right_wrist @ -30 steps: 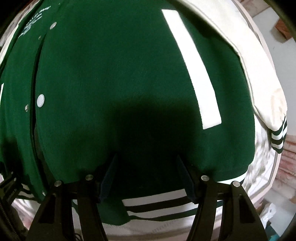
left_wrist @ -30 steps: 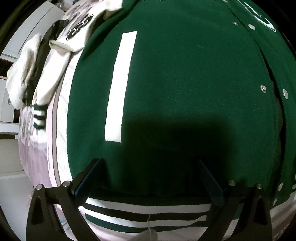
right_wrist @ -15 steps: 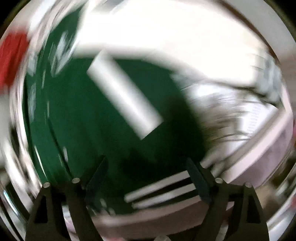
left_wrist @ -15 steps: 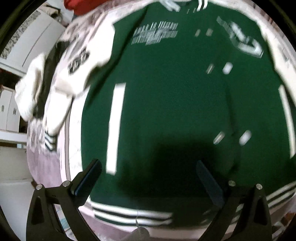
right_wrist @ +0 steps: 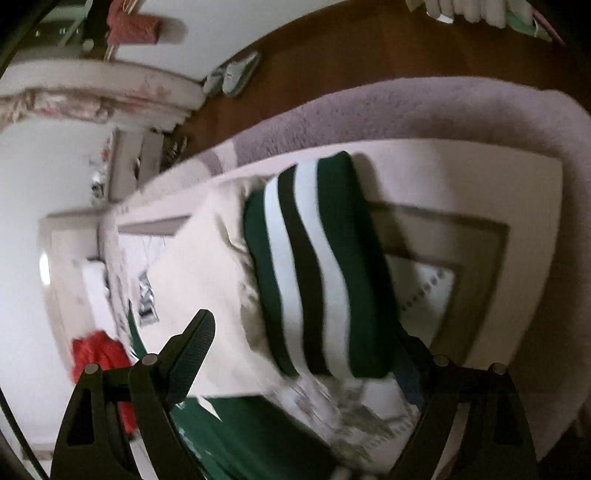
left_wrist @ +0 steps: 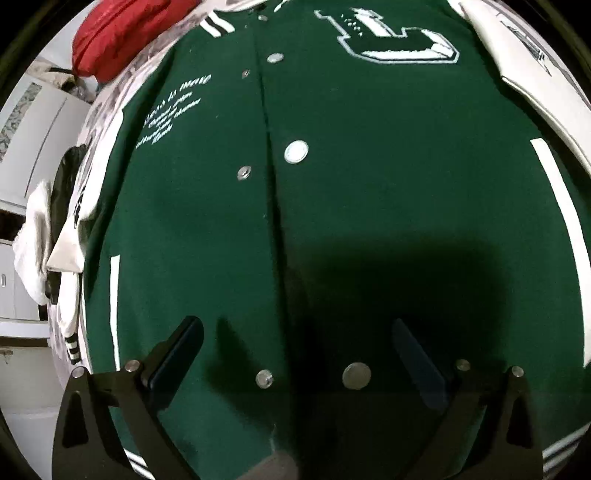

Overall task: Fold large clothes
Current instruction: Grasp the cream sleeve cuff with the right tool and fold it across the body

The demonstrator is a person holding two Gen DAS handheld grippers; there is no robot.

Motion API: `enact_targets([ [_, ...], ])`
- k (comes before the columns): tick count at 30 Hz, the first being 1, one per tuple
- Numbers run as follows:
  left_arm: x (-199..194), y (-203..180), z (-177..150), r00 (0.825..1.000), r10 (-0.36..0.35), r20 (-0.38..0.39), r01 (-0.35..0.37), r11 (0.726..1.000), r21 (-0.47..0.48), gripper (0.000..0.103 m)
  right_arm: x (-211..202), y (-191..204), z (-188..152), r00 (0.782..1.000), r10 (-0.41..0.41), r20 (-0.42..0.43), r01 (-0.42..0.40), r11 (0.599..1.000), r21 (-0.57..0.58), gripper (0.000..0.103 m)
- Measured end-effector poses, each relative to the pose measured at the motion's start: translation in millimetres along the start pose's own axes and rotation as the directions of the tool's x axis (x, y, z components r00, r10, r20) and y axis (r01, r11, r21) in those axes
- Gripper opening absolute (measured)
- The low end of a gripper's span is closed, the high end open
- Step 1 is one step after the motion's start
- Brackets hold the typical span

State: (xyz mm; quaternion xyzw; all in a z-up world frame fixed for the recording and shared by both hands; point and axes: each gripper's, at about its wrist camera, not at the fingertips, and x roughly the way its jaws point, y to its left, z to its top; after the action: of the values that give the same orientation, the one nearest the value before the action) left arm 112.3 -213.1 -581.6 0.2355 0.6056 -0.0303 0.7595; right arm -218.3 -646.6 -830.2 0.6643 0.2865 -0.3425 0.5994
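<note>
A dark green varsity jacket (left_wrist: 369, 192) lies flat with its front up, showing silver snaps, a large letter patch and cream sleeves. My left gripper (left_wrist: 295, 347) hovers open over the lower part of the snap placket, with nothing between its fingers. In the right wrist view the cream sleeve (right_wrist: 199, 280) ends in a green cuff with white and black stripes (right_wrist: 321, 269), lying on the bedding. My right gripper (right_wrist: 303, 354) stands wide open just over the near end of that cuff. Its left finger (right_wrist: 195, 339) is well clear of the cuff.
A mauve fleece blanket (right_wrist: 443, 107) and a patterned bed cover (right_wrist: 480, 221) lie under the jacket. A red cloth (left_wrist: 122, 33) sits at the jacket's collar end. White and dark clothes (left_wrist: 40, 236) hang off the left side. Brown floor (right_wrist: 369, 48) with slippers lies beyond.
My left gripper slid from the jacket's left pocket stripe to the centre snaps. My right gripper swung off the jacket body, rolled, widened its jaws and now sits over the sleeve cuff.
</note>
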Motion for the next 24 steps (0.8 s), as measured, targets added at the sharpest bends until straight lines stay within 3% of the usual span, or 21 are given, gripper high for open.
enact_targets([
  [1, -1, 1, 2, 1.0, 0.001, 0.006, -0.001, 1.0, -0.002, 0.103, -13, 28, -18, 1.0, 0.003, 0.012, -0.003, 1.0, 0.015, 0.091],
  [4, -3, -1, 5, 1.0, 0.018, -0.003, -0.017, 1.0, 0.006, 0.103, -7, 62, -34, 0.998, 0.008, 0.064, -0.011, 0.999, 0.041, 0.087],
  [7, -8, -4, 11, 1.0, 0.027, -0.012, -0.027, 0.999, 0.019, 0.103, -13, 70, -19, 0.995, -0.04, 0.087, 0.04, 0.999, -0.003, 0.03],
  [9, -12, -3, 18, 1.0, 0.016, -0.015, -0.015, 1.0, 0.021, 0.103, -22, 72, -9, 0.995, -0.034, 0.094, 0.036, 0.999, -0.021, 0.015],
  [12, -22, -1, 38, 1.0, -0.018, -0.019, 0.018, 1.0, -0.008, 0.103, -75, 106, -4, 0.989, -0.032, 0.146, 0.037, 0.999, -0.031, 0.013],
  [17, -40, -4, 83, 0.996, -0.092, 0.012, 0.092, 0.994, -0.059, 0.103, -127, 176, 6, 0.946, 0.027, 0.322, 0.019, 0.99, -0.138, 0.013],
  [21, -45, 9, 119, 0.991, -0.127, 0.048, 0.132, 0.985, -0.109, 0.103, -151, 250, -13, 0.939, 0.138, 0.315, -0.052, 0.963, -0.266, 0.013],
  [24, -42, 34, 130, 0.991, -0.12, 0.061, 0.129, 0.979, -0.157, 0.103, -140, 325, -36, 0.944, 0.203, 0.259, -0.083, 0.909, -0.408, 0.013],
])
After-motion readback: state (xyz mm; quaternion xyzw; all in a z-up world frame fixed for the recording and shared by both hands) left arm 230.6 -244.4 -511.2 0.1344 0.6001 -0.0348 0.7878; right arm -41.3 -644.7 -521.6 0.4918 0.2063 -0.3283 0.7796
